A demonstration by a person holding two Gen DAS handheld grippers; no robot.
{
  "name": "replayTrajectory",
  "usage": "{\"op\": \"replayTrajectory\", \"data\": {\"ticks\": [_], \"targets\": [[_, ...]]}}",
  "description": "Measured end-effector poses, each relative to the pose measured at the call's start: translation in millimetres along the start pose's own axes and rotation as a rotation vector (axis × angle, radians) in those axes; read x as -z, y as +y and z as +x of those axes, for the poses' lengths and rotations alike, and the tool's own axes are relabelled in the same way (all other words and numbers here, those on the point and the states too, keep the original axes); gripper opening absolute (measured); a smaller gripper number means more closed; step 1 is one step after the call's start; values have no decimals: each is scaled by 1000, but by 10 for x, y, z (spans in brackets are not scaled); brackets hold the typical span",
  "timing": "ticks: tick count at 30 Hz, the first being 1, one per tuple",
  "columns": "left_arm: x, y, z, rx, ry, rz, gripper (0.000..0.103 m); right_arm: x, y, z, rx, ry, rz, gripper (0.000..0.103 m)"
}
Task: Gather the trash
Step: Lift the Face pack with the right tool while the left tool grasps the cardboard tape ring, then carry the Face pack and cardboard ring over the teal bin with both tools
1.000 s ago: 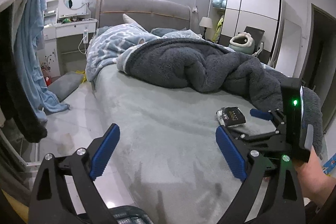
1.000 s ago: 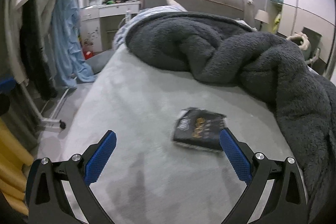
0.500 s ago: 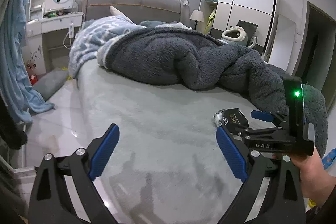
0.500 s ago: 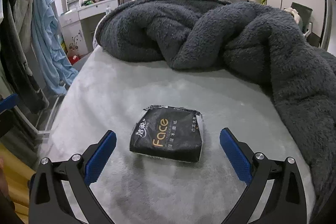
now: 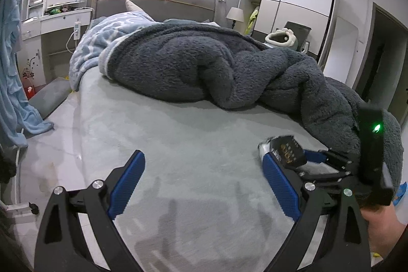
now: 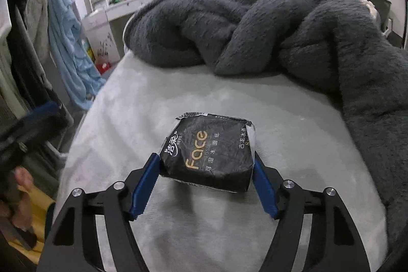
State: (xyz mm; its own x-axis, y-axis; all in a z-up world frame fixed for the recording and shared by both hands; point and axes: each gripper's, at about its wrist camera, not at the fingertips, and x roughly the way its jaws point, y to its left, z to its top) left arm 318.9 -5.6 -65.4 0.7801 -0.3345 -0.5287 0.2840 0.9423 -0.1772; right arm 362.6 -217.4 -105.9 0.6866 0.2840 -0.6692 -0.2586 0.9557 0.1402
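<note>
On the grey bed [image 6: 293,124], the tissue pack [image 6: 207,152] lies lengthwise between the closing right tool [image 6: 206,185], pads touching its sides; left tool [image 5: 204,185] gapes empty.

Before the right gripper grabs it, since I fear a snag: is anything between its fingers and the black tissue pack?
Nothing visible. The right gripper straddles the black tissue pack, its jaws closing onto the sides. The dark grey blanket lies apart, further up the bed.

left gripper [image 6: 28,129] blurred — tissue pack [image 5: 285,152] half hidden
</note>
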Motion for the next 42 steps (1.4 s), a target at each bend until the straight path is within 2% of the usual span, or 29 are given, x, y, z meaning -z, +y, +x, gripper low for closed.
{"op": "replayTrajectory", "data": {"ticks": [8, 15, 24, 34, 38, 42], "targets": [[11, -318, 182, 26, 26, 45, 95, 20, -462, -253, -23, -31, 92, 71], [53, -610, 411, 68, 63, 68, 93, 96, -665, -389, -19, -30, 91, 71], [118, -957, 838, 79, 156, 187, 80, 250, -823, -523, -91, 23, 50, 71], [86, -1064, 1209, 93, 216, 195, 71, 450, -1020, -721, -153, 82, 56, 71], [98, -1121, 1311, 86, 250, 224, 56, 509, -1019, -784, -170, 105, 36, 71], [110, -1146, 1287, 64, 255, 237, 50, 582, -963, -887, -176, 122, 3, 71]]}}
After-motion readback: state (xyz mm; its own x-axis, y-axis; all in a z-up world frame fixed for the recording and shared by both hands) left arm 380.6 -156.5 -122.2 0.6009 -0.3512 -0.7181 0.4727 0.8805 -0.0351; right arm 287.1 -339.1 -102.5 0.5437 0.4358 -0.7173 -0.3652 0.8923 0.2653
